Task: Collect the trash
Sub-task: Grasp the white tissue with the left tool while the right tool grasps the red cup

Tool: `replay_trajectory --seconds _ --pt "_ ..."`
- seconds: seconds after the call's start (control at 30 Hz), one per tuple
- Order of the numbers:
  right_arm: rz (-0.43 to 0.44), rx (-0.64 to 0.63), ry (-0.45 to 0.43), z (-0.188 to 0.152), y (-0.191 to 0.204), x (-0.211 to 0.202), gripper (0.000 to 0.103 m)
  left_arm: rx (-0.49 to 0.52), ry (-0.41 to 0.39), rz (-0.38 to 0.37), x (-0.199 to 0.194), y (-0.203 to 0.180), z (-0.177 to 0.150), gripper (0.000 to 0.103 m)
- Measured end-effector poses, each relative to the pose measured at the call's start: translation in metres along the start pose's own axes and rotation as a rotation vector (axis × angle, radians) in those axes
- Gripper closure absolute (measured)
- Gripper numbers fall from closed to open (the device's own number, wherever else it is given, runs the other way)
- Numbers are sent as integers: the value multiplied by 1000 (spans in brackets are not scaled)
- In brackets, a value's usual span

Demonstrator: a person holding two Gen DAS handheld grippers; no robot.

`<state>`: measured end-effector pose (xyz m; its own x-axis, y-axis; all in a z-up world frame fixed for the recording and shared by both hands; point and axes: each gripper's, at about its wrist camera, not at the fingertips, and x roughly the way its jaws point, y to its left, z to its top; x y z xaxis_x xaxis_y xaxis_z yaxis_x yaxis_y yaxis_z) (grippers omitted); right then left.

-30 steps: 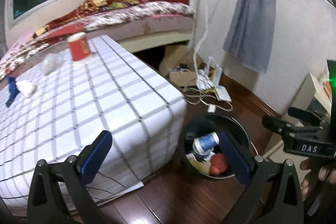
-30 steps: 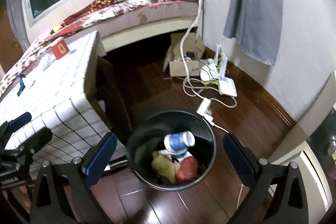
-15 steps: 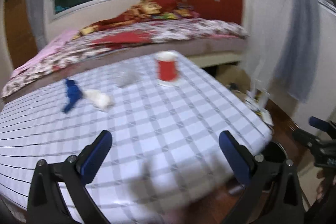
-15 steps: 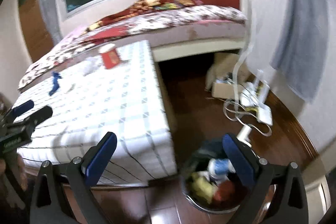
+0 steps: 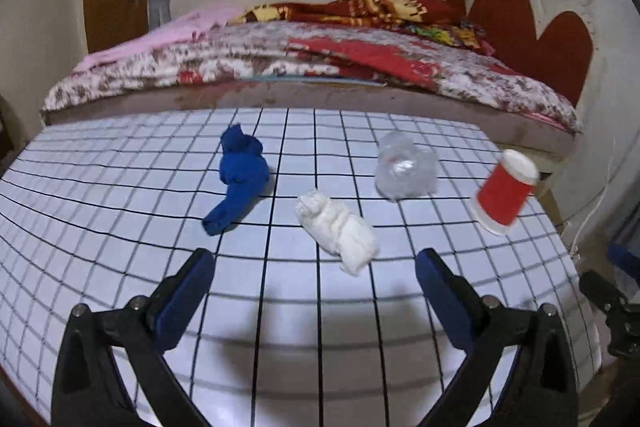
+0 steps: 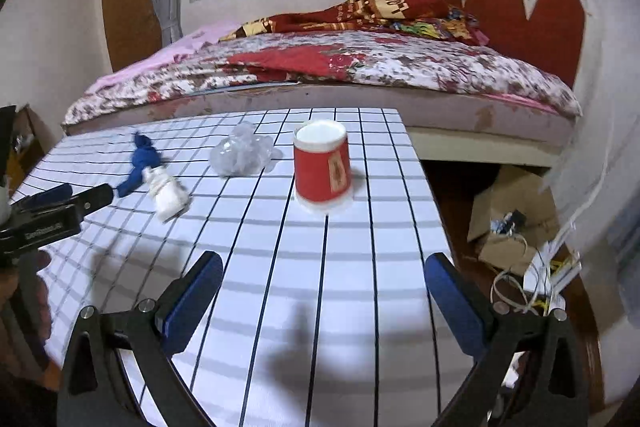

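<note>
On the checked table (image 5: 120,227) (image 6: 340,287) lie a blue cloth scrap (image 5: 240,175) (image 6: 142,163), a white crumpled tissue (image 5: 340,227) (image 6: 168,193), a clear crumpled plastic wrap (image 5: 406,169) (image 6: 242,153) and an upside-down red paper cup (image 5: 504,191) (image 6: 322,167). My left gripper (image 5: 316,291) is open and empty, just short of the tissue. My right gripper (image 6: 324,295) is open and empty above the table, short of the cup. The left gripper also shows in the right wrist view (image 6: 68,201).
A bed (image 5: 320,67) with floral bedding runs behind the table. In the right wrist view a cardboard box (image 6: 512,211) and cables with white devices (image 6: 548,275) lie on the wooden floor right of the table. The right gripper shows at the left view's right edge (image 5: 612,303).
Both grippers swung up and left from the trash bin on the floor to face the table top. The bin has left both views. Both stayed open.
</note>
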<state>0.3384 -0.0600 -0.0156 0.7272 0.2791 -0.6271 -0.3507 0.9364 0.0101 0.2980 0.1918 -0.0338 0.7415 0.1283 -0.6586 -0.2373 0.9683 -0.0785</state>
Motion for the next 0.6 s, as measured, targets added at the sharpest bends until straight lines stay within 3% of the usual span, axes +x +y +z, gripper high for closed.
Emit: replay_trajectory --seconds 0.1,0.3,0.47,0.6 --pt "14 9 10 16 -1 31 1 10 41 0 28 -7 6 7" --pt "36 32 36 41 -5 79 1 24 64 74 59 -12 10 9" --pt "28 50 71 53 -4 107 7 13 103 60 74 -12 10 9" --pt "35 74 100 57 -6 122 20 24 115 43 79 -16 11 15"
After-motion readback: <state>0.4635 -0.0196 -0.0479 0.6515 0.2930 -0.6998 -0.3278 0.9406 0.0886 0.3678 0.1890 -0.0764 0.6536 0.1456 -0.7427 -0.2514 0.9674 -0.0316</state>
